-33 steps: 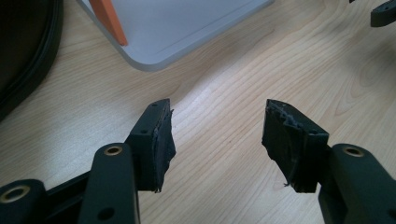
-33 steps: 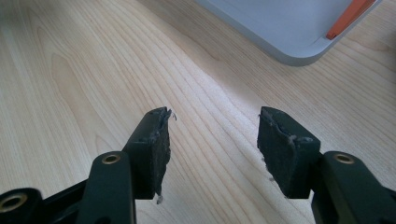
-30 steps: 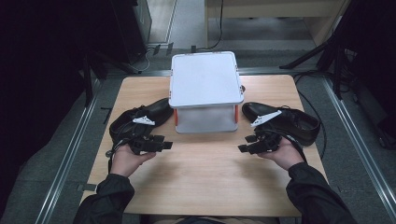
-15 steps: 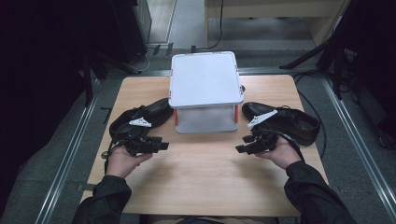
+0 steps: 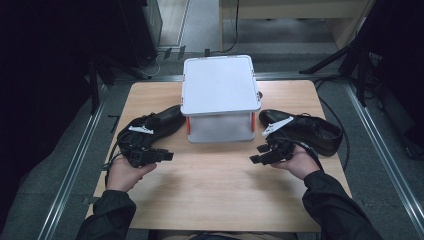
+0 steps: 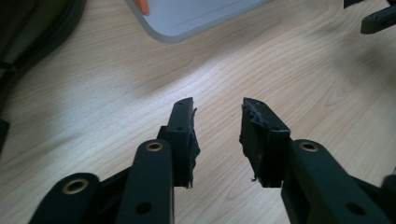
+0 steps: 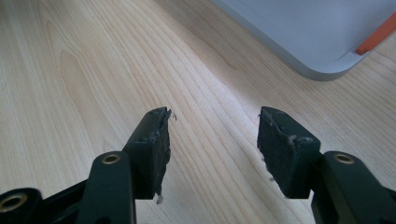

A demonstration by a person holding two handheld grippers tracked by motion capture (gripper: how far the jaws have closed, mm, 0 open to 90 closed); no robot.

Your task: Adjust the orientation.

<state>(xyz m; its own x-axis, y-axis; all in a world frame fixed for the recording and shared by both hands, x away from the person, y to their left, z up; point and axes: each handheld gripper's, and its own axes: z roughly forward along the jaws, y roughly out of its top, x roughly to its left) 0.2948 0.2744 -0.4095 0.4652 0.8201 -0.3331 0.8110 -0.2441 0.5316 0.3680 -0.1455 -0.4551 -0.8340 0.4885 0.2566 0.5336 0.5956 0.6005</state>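
bench: pale wood board (image 5: 210, 190), visible grain, flat and bare in front of the person; it carries everything here.
box: white plastic box (image 5: 220, 85) with a flat lid and rounded corners, orange latches at the sides, standing mid-bench toward the far edge; its lid looks seated.
left shoe: black leather shoe (image 5: 160, 122), smooth and a little glossy, lying just left of the box, beside the left hand.
right shoe: black laced shoe (image 5: 310, 131), same make by the look of it, lying just right of the box, heel toward the bench's right edge.
left tongs: left tongs (image 6: 217, 128) hover low over bare wood in front of the box, jaws part open and just now closing, nothing between them; pads are black, frayed at the edges.
right tongs: right tongs (image 7: 212, 140) also over bare wood near the box corner, jaws wide apart, holding nothing.
step: by my reading this is the start, both hands poised before any grasp; shoes and box untouched.
next move: likely each hand turns out toward its nearer shoe; that calls for jaws spread wider than the shoe's upper and a grip on the firm rim, since the leather will give.
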